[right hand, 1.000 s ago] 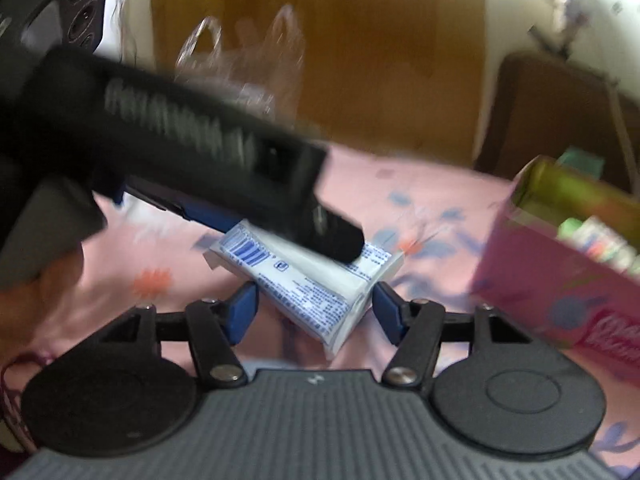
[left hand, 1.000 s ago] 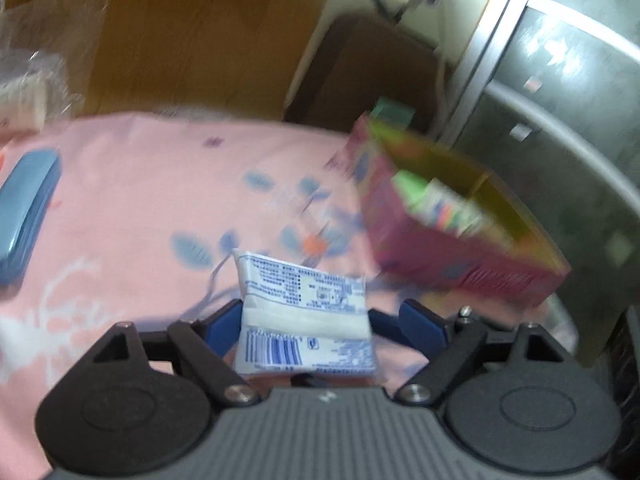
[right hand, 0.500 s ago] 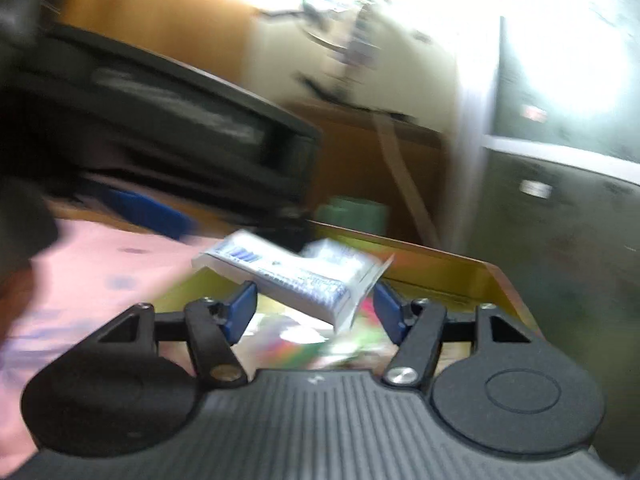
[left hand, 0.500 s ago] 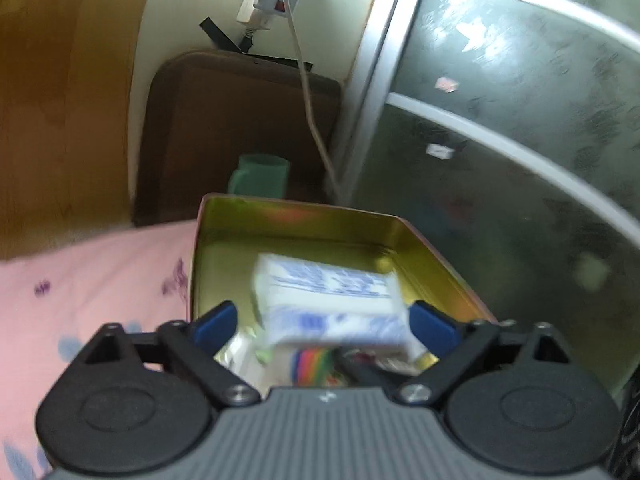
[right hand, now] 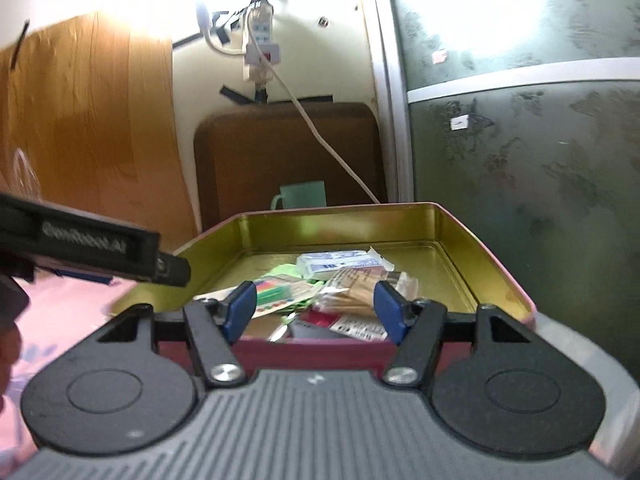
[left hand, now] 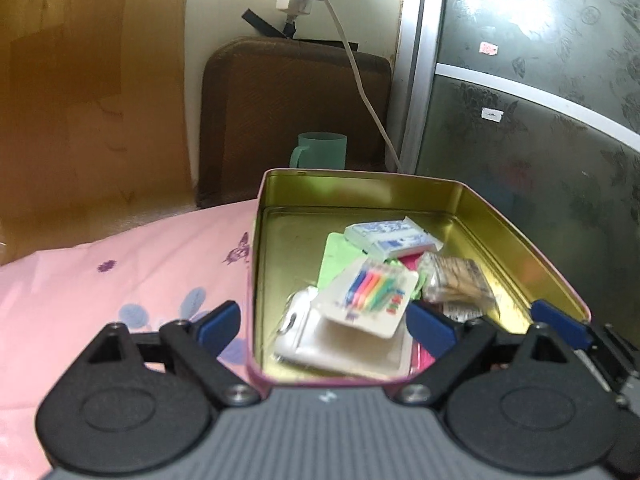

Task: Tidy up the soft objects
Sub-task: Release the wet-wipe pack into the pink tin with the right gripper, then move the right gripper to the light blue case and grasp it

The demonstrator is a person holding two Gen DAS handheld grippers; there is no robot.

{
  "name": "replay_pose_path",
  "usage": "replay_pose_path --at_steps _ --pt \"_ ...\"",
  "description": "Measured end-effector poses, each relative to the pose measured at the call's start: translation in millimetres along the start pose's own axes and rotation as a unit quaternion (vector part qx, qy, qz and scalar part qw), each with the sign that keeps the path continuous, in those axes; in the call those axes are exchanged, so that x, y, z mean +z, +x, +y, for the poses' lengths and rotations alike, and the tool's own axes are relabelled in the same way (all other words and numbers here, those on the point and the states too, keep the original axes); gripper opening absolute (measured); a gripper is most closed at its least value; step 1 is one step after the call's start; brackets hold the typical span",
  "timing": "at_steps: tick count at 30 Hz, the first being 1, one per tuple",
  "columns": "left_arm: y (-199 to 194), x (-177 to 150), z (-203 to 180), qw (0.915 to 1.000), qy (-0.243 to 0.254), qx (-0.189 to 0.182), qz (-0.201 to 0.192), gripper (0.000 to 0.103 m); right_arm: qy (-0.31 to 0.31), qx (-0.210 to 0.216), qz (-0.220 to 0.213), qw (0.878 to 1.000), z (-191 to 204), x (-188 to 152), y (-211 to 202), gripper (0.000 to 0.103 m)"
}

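A white and blue tissue pack (left hand: 390,237) lies inside the pink tin with a gold inside (left hand: 276,200), on top of several small packets. It also shows in the right wrist view (right hand: 334,261), in the tin (right hand: 460,236). My left gripper (left hand: 326,324) is open and empty above the tin's near left corner. My right gripper (right hand: 314,310) is open and empty over the tin's near edge. A packet of cotton swabs (left hand: 456,280) and a card with coloured sticks (left hand: 370,294) lie in the tin.
The tin stands on a pink flowered bedsheet (left hand: 100,280). A green mug (left hand: 320,150) stands behind it before a brown board. A white cable (left hand: 360,80) hangs from a wall socket. A dark patterned glass door (left hand: 540,120) is on the right.
Both grippers carried the tissue pack from the sheet over to the tin. The pack has left the grippers and now lies in the tin. Both grippers are now empty.
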State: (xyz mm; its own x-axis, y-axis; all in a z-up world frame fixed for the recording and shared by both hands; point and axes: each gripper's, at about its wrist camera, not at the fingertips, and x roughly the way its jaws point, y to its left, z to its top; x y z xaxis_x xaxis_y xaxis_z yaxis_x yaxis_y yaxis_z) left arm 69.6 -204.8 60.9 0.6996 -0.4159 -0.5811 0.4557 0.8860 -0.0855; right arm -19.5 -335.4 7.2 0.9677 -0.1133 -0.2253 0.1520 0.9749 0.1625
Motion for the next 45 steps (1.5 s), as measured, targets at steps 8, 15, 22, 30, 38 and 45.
replay_pose_path --at_steps 8,15,22,30,38,45 --pt "-44.0 -25.5 2.4 0.9994 0.02 0.025 -0.01 0.094 0.084 0.019 0.008 0.996 5.3 -11.2 -39.4 0.068" --pt "-64.3 -52.2 20.3 0.9991 0.016 0.041 0.001 0.096 0.105 0.037 0.048 0.993 24.4 -22.2 -42.9 0.068" --pt "-71.7 -72.6 48.0 0.998 0.0 0.061 0.014 0.097 0.103 0.055 0.069 0.991 45.0 -24.0 -39.8 0.068" --pt "-77.9 -90.3 77.1 0.9957 -0.005 0.09 0.023 0.097 0.096 0.067 0.072 0.991 65.7 -22.2 -39.3 0.068" --pt "-82.7 -103.9 100.4 0.9933 -0.004 0.114 0.02 0.098 0.068 0.081 0.092 0.99 88.3 -25.5 -33.8 0.068" --pt "-100.0 -115.7 130.1 0.9919 -0.018 0.125 0.009 0.1 0.029 0.108 0.117 0.987 119.4 -29.7 -25.3 0.068"
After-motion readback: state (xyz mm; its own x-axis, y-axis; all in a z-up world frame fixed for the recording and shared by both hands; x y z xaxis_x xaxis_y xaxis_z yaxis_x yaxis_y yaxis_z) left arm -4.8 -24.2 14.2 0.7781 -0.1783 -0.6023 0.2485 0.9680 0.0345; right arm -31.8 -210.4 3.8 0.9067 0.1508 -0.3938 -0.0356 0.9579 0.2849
